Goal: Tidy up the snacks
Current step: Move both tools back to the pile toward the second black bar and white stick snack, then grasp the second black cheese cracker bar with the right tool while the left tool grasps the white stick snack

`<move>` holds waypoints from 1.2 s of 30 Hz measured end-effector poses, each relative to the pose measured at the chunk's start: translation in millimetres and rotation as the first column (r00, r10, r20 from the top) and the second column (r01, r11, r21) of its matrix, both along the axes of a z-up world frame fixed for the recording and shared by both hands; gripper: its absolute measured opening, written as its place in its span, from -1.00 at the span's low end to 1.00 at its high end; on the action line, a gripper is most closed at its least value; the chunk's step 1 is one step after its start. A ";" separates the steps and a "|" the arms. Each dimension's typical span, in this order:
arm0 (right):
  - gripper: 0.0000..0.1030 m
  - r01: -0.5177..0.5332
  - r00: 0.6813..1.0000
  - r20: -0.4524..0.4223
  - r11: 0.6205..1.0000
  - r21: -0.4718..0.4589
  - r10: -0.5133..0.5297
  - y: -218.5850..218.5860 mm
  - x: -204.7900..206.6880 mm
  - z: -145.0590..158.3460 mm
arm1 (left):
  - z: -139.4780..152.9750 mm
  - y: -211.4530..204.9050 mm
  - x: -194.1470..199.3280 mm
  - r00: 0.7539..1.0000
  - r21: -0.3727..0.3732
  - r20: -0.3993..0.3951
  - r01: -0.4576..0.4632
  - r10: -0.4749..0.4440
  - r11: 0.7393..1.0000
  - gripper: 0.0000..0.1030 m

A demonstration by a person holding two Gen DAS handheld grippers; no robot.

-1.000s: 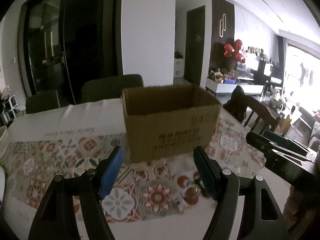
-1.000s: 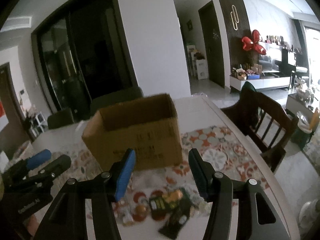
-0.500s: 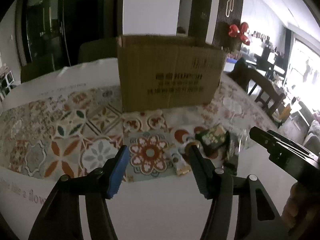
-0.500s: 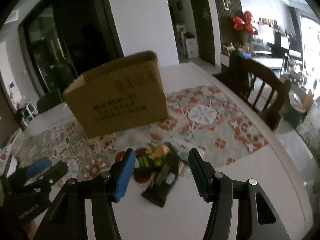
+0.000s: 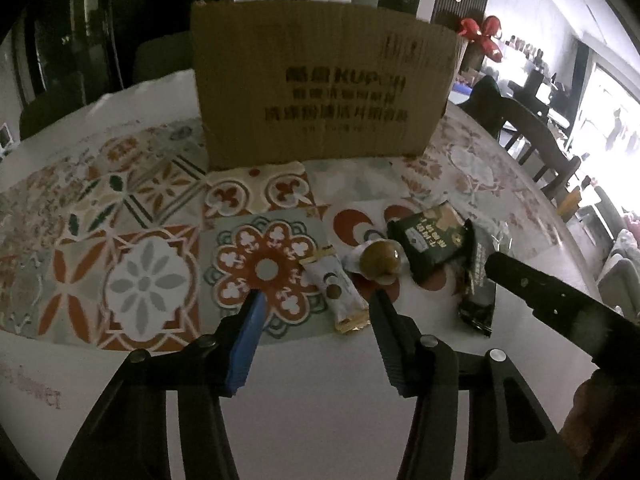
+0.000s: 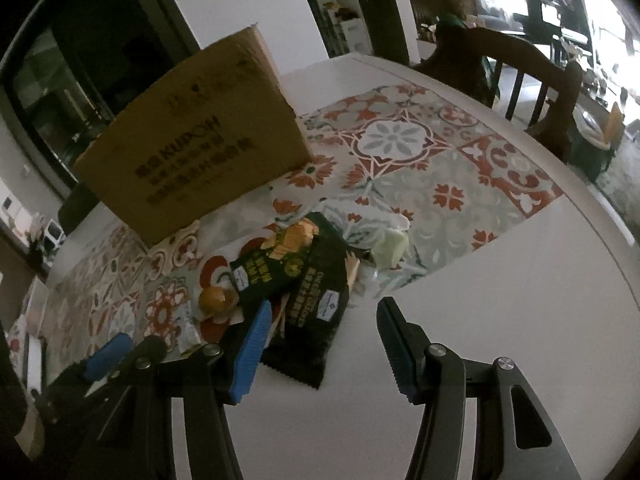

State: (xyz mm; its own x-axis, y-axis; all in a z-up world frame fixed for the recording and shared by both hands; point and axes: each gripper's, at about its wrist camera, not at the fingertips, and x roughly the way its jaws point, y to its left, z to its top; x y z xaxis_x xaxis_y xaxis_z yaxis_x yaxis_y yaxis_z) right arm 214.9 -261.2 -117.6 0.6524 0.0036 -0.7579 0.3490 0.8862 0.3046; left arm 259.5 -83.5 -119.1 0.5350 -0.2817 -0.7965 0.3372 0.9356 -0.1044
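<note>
A cardboard box (image 5: 320,92) stands on the patterned cloth; it also shows in the right wrist view (image 6: 196,152). In front of it lies a snack pile: a small white bar packet (image 5: 338,290), a round golden sweet (image 5: 380,260), a green packet (image 5: 432,240) and a dark packet (image 6: 316,312). A pale wrapped piece (image 6: 390,246) lies at the pile's right. My left gripper (image 5: 316,312) is open, low over the table, its fingers either side of the white bar packet. My right gripper (image 6: 320,316) is open just above the dark packet. Both are empty.
The table (image 6: 500,300) is white with a tiled patterned runner (image 5: 132,248). A wooden chair (image 6: 520,76) stands at the table's right side. Dark chairs (image 5: 160,56) sit behind the box. The right gripper's arm (image 5: 560,312) crosses the left wrist view's right side.
Both grippers have dropped lower and moved in towards the snack pile. The box now looms higher in both views. Both stay open.
</note>
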 end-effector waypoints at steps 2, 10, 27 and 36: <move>0.09 -0.003 1.000 0.006 1.000 -0.004 0.003 1.4 1.3 1.3 | -2.4 -3.3 2.8 1.000 -0.006 -0.014 0.006 -0.006 1.000 -0.01; 0.09 -0.015 1.000 -0.009 1.000 -0.021 0.015 7.0 14.3 -3.0 | -13.5 -17.7 14.1 0.999 0.006 -0.036 0.029 -0.029 1.000 -0.02; -0.28 -0.057 0.997 -0.050 0.992 -0.109 0.052 15.3 18.4 -12.5 | -15.0 -6.5 17.6 1.000 0.021 -0.011 -0.004 0.005 1.000 -0.62; -0.33 -0.078 0.997 -0.023 0.992 -0.098 0.076 17.3 3.5 -2.8 | 8.1 -5.3 -2.2 0.999 -0.017 0.024 0.021 -0.021 1.000 -0.63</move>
State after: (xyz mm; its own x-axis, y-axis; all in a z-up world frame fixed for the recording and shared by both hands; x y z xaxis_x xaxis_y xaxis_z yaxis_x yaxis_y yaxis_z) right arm 218.4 -243.9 -120.4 0.6387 -0.0224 -0.7691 0.2835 0.9361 0.2081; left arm 257.4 -88.8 -111.0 0.5472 -0.3070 -0.7786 0.3596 0.9263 -0.1125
